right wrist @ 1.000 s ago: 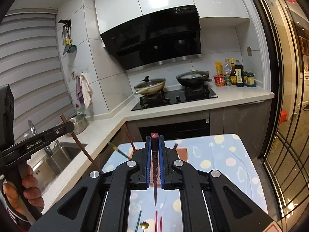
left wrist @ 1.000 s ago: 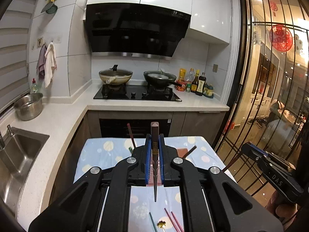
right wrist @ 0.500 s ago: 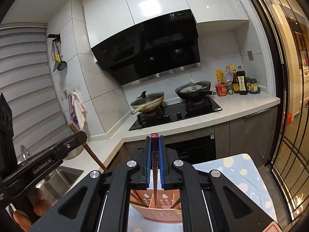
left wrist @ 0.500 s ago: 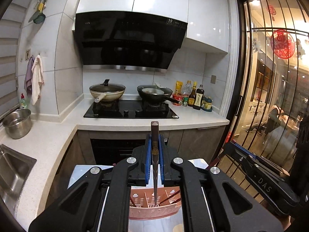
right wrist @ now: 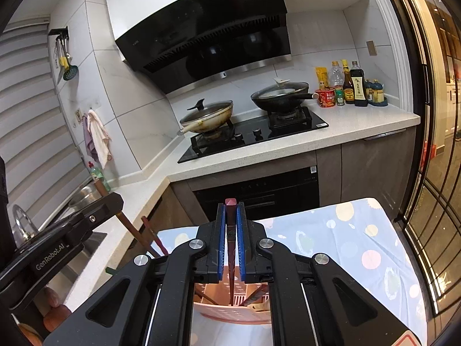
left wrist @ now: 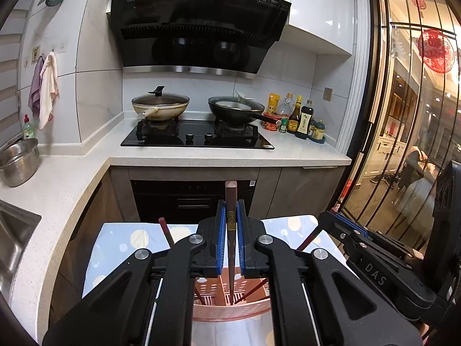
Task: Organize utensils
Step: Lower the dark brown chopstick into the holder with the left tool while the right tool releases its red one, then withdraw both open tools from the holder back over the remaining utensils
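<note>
Your table (left wrist: pixel 121 245) with the dotted cloth fills the lower middle of both views, pink basket (left wrist: pixel 230 311) sitting on it bottom center. Your left gripper (left wrist: pixel 230 230) and right gripper (right wrist: pixel 230 232) each pinch a dark chopstick (left wrist: pixel 230 201) upright, tips down inside the basket.

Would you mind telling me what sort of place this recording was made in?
A home kitchen, most likely: a gas hob with two pans under a black range hood, and a steel sink in the counter.

A perforated pink plastic basket (left wrist: pixel 230 311) sits on printed cloth (left wrist: pixel 121 248); the range hood (left wrist: pixel 198 26) is glossy black.
</note>
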Demonstrator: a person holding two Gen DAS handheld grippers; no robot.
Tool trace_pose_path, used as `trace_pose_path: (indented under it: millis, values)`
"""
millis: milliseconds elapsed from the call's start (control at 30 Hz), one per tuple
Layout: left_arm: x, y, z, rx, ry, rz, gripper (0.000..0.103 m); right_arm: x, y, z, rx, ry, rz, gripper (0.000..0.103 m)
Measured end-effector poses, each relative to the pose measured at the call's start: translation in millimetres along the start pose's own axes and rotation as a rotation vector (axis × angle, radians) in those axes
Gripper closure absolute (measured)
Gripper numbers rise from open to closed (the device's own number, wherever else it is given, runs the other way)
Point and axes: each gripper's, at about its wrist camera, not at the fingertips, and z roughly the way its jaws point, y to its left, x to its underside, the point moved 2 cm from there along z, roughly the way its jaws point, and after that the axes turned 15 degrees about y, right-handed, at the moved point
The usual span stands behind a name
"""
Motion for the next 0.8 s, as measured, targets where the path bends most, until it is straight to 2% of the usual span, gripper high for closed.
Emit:
trace_pose_path:
  millis: [167, 300, 467, 533, 800]
  values:
    - [2.1, -0.9, 10.2, -0.02, 0.028, -0.006, 0.095, 6.9, 0.1, 14.9, 0.034, 0.033, -0.03, 0.095]
    - [5.3, 1.6, 13.4, -0.038, 0.04, -0.021, 0.073, 13.6, -0.5, 12.2, 0.057, 0.019, -0.037, 0.087]
    - [10.0, 4.2, 8.2, -0.05, 0.035, -0.032, 0.064, 19.0, -2.0, 0.5, 0.049, 0.004, -0.031, 0.081]
    - [12.2, 4.6, 3.6, -0.057, 0.029, -0.038, 0.057, 20.5, -2.1, -5.5, 0.042, -0.002, -0.028, 0.08]
    - [22.6, 8.5, -15.5, -0.068, 0.018, -0.044, 0.054, 33.0, 3.1, -30.7, 0.029, -0.019, -0.038, 0.08]
